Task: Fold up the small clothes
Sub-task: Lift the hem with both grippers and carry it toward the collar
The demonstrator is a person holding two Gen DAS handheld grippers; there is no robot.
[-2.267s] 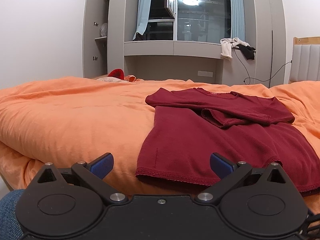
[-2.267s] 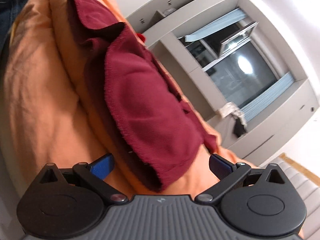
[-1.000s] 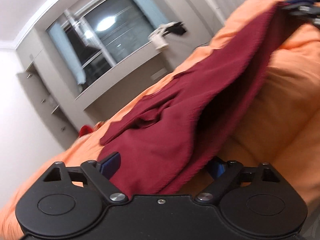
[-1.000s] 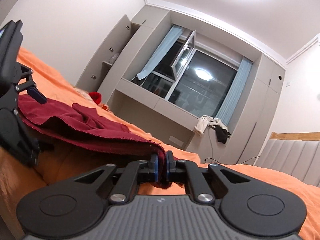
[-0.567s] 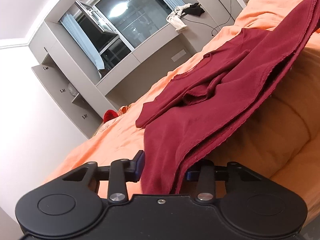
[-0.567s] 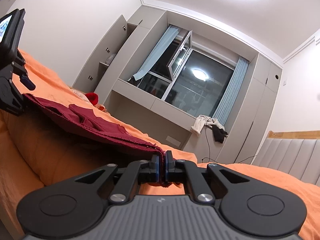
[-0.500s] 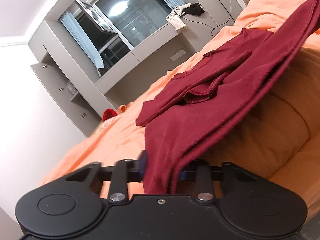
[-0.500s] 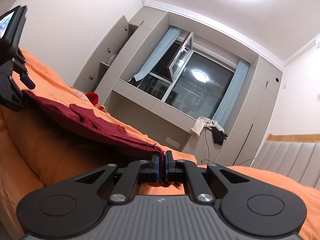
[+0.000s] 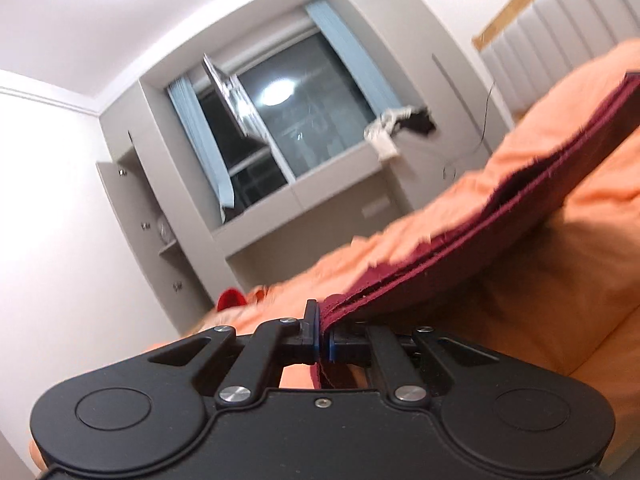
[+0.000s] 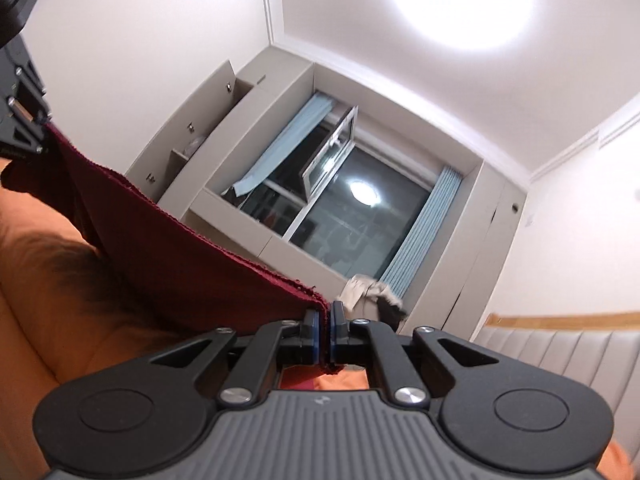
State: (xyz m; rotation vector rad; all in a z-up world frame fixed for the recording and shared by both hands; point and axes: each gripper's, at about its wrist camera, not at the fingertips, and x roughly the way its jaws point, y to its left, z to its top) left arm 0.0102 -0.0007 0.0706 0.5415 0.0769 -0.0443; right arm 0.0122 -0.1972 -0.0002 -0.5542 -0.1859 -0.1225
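With the left gripper (image 9: 323, 336) and right gripper (image 10: 325, 334) both clamped on the maroon shirt (image 10: 192, 264) hem at lower centre, carry it level and taut toward the collar

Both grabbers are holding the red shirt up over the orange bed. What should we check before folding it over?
1. Left gripper pinching the red shirt: ok.
2. Right gripper pinching the hem: ok.
3. Hem between the grippers taut: ok.
4. Shirt lifted off the orange bed: ok at the held edge.
5. Sleeves tucked flat: cannot tell.
6. Landing spot on the bed free: cannot tell.
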